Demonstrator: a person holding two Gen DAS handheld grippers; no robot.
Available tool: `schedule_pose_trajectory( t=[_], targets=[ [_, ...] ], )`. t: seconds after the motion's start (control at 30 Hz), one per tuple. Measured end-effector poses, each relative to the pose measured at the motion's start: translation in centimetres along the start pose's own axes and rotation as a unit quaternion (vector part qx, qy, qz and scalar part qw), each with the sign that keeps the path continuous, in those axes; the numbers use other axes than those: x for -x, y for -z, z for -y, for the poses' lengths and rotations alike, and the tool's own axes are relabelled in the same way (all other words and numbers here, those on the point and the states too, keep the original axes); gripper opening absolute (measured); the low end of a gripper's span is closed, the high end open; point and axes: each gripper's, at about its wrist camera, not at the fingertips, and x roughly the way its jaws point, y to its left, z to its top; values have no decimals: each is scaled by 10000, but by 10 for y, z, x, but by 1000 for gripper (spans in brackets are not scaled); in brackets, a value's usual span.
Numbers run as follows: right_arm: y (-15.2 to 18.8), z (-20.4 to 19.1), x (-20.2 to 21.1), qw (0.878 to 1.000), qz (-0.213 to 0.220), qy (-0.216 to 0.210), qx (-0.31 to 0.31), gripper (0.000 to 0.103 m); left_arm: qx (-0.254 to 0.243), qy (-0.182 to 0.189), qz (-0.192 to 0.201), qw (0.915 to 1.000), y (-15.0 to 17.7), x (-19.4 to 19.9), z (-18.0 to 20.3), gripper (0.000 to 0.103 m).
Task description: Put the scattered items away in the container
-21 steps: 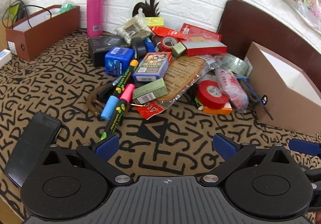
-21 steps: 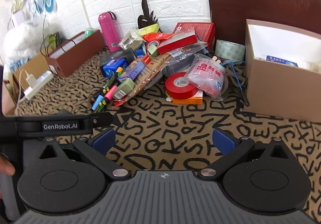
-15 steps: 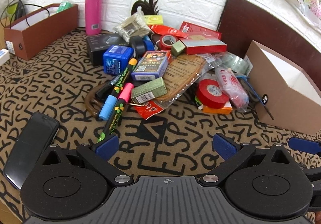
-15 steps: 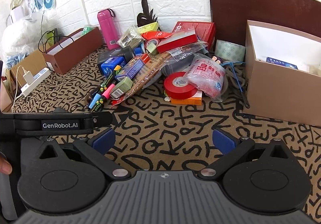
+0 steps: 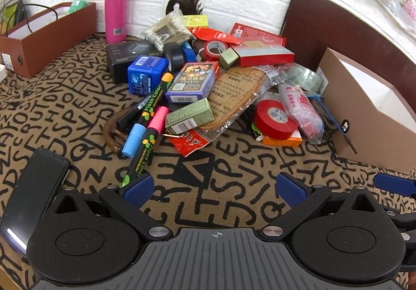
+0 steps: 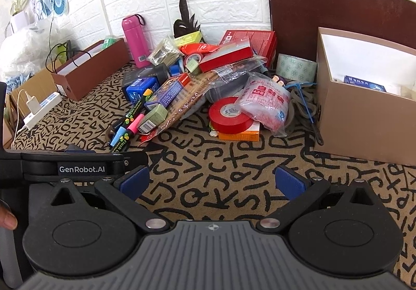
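Note:
A pile of scattered items lies on the letter-patterned cloth: marker pens (image 5: pixel 145 118), a green box (image 5: pixel 189 115), a blue card box (image 5: pixel 193 82), a red tape roll (image 5: pixel 274 115) (image 6: pixel 230 115) and a red-printed plastic bag (image 6: pixel 265 100). The tan open box (image 5: pixel 364 108) (image 6: pixel 364 113) stands to the right of the pile and holds a few items. My left gripper (image 5: pixel 217 186) is open and empty, just short of the markers. My right gripper (image 6: pixel 212 180) is open and empty over bare cloth in front of the pile.
A black phone (image 5: pixel 33 199) lies at the near left. A long brown box (image 5: pixel 46 35) and a pink bottle (image 5: pixel 115 9) stand at the back left by the white brick wall. A dark headboard (image 6: pixel 338 9) rises behind the tan box. The left gripper's body (image 6: pixel 72 162) crosses the right view.
Both grippers have drifted slightly, the right view shifting a little to the right. Nothing was grasped or moved in the pile.

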Motion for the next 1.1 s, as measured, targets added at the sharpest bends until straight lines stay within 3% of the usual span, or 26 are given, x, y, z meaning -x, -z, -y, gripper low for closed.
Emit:
schedule_pose_trajectory(
  t=[0.73, 1.03, 1.1],
  targets=[
    [-32, 9, -49, 9999, 24, 13, 99, 102, -77, -22, -248, 9997, -15, -64, -8, 103],
    [-62, 5, -86, 9998, 33, -203, 61, 101, -74, 236, -231, 9994, -30, -91, -12, 79],
    [-67, 1, -96, 9996, -4, -255, 133, 97, 51, 278, -286, 9992, -35, -96, -15, 77]
  ],
)
